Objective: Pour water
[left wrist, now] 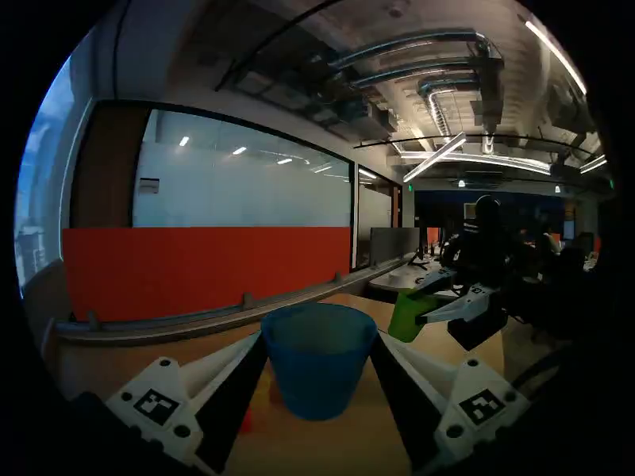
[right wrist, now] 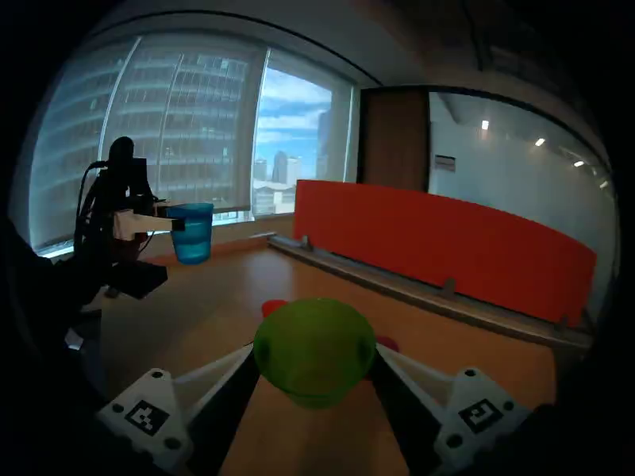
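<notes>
Closest to me, the left tongs (left wrist: pixel 319 343) are narrowed onto the blue cup (left wrist: pixel 319 377), both fingers pressed to its sides, mouth up. On the other camera the right tongs (right wrist: pixel 316 355) grip the green cup (right wrist: pixel 315 349) the same way. Both cups hang clear of the desk (right wrist: pixel 238 289), well apart from each other, with an orange partition (right wrist: pixel 444 238) running along the desk's far edge. The light is dim and I cannot tell whether either cup has water in it, so which one pours is only my guess. I judge the pick-up done and the pour not yet begun. Next I would need to bring one rim just above the other cup's mouth, then tip slowly while holding the receiving cup level.
</notes>
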Tool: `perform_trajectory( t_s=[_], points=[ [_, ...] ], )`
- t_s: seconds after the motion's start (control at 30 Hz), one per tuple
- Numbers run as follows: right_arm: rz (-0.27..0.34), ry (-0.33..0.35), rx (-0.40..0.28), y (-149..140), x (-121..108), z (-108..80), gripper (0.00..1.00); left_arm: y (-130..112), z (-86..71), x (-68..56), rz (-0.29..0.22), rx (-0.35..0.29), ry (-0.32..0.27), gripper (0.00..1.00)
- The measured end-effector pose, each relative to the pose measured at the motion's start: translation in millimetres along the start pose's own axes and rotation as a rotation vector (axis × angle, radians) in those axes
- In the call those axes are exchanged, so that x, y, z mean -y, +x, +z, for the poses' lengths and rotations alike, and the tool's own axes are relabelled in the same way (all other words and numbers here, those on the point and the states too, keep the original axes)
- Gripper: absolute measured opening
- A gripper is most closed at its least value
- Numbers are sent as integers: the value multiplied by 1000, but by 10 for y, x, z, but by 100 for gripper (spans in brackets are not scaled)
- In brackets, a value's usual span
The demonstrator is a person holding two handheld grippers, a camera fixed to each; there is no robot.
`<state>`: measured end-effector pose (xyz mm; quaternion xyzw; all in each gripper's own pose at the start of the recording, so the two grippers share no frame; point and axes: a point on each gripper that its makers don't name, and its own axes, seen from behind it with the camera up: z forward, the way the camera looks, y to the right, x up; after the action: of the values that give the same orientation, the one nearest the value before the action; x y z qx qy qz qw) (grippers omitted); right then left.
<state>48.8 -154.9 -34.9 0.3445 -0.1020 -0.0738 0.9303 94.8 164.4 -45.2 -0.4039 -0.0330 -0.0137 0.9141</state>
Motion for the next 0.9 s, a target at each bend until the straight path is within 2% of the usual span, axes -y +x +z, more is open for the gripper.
perform_trajectory(
  t_s=[0.27, 0.9],
  points=[
    [17, 4, -20, 12, -12, 12, 91, -3, 14, -27, 15, 12, -2, 87],
    [11, 8, -59, 79, 6, 23, 92, 0, 23, -14, 37, 26, -5, 87]
  ],
)
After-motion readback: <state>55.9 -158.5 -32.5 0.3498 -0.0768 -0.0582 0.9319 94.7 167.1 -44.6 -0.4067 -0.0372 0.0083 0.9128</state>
